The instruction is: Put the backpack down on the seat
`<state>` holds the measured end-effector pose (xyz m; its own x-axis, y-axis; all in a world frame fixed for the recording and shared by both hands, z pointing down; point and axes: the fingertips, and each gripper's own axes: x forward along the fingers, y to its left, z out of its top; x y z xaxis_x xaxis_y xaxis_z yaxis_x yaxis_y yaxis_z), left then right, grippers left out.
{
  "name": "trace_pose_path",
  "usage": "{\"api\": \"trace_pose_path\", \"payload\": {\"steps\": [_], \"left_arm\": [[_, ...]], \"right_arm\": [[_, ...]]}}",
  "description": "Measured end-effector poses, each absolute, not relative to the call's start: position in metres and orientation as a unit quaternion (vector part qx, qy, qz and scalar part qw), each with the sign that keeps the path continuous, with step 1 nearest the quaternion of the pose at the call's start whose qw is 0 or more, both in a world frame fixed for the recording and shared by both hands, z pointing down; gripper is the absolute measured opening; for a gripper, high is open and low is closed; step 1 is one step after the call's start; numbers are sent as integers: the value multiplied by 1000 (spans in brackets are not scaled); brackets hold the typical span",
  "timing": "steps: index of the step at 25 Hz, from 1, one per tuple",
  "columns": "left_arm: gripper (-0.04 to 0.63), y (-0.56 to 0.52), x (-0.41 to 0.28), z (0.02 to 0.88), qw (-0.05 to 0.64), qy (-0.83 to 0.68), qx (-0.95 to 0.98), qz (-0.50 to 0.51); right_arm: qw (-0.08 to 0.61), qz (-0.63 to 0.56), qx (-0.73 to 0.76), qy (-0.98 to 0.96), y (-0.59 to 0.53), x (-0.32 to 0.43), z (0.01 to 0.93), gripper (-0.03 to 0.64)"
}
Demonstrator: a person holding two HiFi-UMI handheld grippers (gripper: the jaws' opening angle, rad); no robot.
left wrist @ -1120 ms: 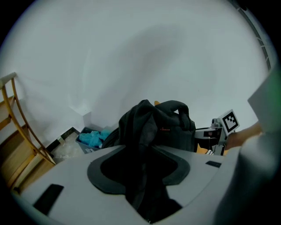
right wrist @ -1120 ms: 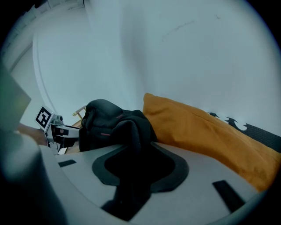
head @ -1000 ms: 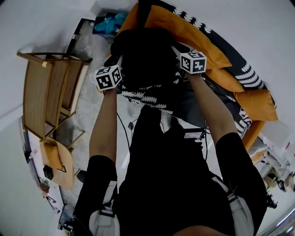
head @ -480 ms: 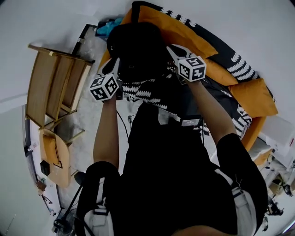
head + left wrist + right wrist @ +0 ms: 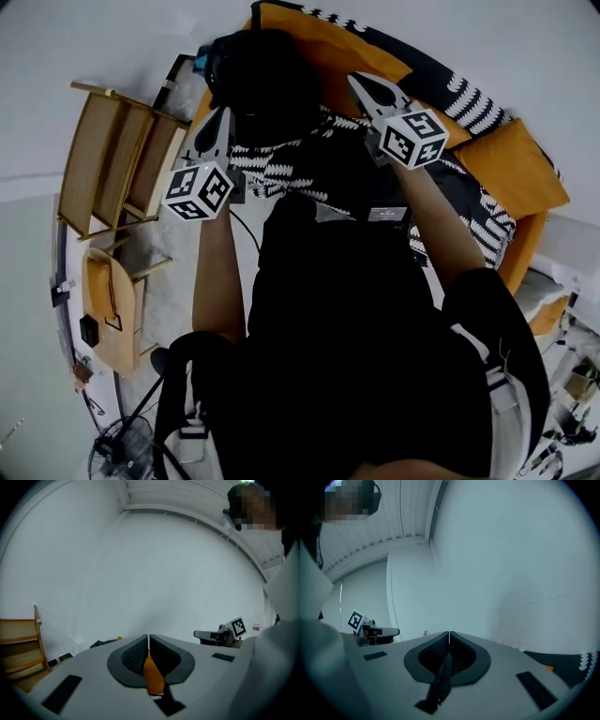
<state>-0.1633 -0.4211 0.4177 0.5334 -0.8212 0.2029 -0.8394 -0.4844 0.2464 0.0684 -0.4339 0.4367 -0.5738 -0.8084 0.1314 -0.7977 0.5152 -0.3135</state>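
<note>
Both grippers are drawn back from backpack (image 5: 262,80) since earlier frame, fingers just closing. Left gripper (image 5: 221,117): fingers are pressed together, nothing is held. Right gripper (image 5: 364,84): fingers are likewise closed on nothing. Black backpack is seen lying on sofa (image 5: 525,173) seat at 12 o'clock, against orange cushion (image 5: 314,42).

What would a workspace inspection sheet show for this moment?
Surface: sofa with orange cushions and a black-and-white throw.
Job's things: black backpack lies on the seat, apart from both grippers.
Clutter: blue item behind the backpack.
Grippers: left gripper and right gripper shut, jaws just closed, nothing between them.
Cables: thin dark cable on the floor by the sofa.
Surroundings: wooden furniture, a fan, white walls.
</note>
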Motion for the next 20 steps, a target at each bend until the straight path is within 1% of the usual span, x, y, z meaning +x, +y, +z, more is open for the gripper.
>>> {"api": "trace_pose_path", "payload": {"steps": [2, 5, 9, 14, 20], "left_arm": [[26, -395, -152, 405, 141, -482, 865, 17], [26, -356, -137, 392, 118, -489, 864, -5], [21, -311, -119, 387, 123, -494, 860, -20], [20, -252, -98, 377, 99, -500, 860, -1], [21, -198, -104, 359, 84, -516, 852, -5]], "right_arm": [[38, -157, -453, 876, -409, 81, 418, 34], [51, -133, -434, 890, -366, 96, 399, 34], [68, -131, -419, 896, -320, 116, 388, 34], [73, -120, -437, 888, -272, 138, 383, 31], [70, -121, -444, 885, -232, 140, 386, 32]]}}
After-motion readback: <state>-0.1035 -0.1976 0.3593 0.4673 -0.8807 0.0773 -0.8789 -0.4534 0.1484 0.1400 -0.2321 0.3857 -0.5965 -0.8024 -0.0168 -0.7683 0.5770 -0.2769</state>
